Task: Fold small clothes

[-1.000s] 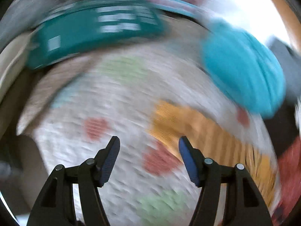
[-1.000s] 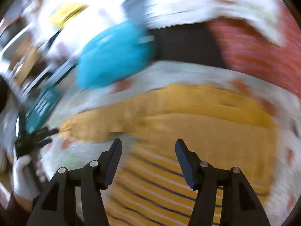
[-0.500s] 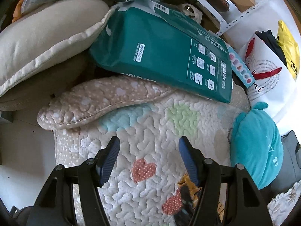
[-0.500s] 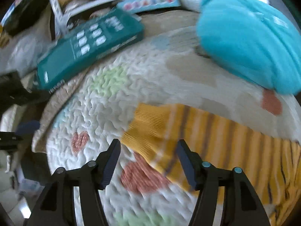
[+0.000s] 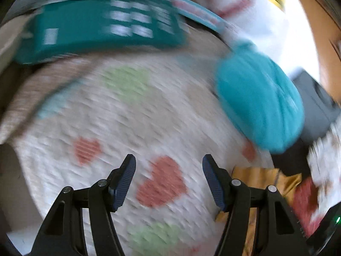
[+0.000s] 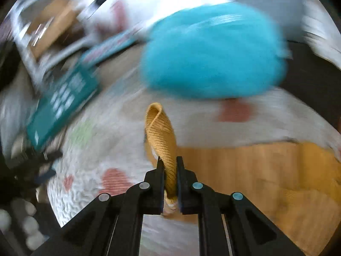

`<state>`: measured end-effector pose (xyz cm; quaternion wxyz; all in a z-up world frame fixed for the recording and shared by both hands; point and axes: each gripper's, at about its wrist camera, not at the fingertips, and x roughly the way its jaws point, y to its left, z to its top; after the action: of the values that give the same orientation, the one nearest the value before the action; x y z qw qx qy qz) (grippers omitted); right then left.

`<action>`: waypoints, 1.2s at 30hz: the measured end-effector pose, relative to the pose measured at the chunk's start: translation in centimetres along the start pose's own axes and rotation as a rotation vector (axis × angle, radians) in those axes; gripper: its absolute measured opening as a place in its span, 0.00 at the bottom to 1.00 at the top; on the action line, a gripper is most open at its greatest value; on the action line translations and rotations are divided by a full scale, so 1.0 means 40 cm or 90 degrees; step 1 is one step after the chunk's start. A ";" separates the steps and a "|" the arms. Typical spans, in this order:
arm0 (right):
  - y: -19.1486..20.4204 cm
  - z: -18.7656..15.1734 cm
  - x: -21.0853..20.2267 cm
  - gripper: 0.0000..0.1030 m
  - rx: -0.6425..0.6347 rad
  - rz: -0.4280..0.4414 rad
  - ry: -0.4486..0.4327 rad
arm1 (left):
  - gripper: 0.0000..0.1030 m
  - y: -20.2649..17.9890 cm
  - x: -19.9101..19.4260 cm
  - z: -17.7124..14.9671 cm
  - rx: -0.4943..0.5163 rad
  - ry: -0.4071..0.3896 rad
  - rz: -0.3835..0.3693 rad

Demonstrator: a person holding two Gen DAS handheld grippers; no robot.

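Mustard knit garment (image 6: 266, 170) lies on the quilted mat (image 6: 119, 132); we pinch its ribbed edge in our right gripper (image 6: 170, 166) to lift a fold. Our left gripper (image 5: 169, 179) hangs spread, empty. Beyond sits a teal cushion (image 6: 213, 51).

Quilted heart-print mat (image 5: 149, 115), turquoise plush (image 5: 260, 98), green pack (image 5: 96, 27) — all blurred

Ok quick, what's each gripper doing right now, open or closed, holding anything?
Left gripper: open, holding nothing, above the white quilted heart-pattern mat.
Right gripper: shut on an edge of the mustard-yellow knitted garment.
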<state>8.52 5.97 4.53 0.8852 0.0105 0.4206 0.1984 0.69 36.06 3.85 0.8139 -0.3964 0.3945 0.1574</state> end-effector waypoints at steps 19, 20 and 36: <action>-0.608 -0.194 -0.415 0.09 0.282 -0.081 -0.097 | 0.52 -0.507 0.354 -0.540 0.172 0.442 -0.285; -0.620 -0.197 -0.428 0.09 0.280 -0.085 -0.102 | 0.32 -0.514 0.361 -0.546 0.184 0.442 -0.280; -0.927 -0.502 -0.367 0.16 0.447 -0.290 0.004 | 0.22 -0.494 0.344 -0.563 0.231 0.427 -0.198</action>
<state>-2.14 -36.46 -4.46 0.8479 0.2176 0.4568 -0.1580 9.08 5.38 -4.82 0.7110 -0.3306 0.5946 -0.1780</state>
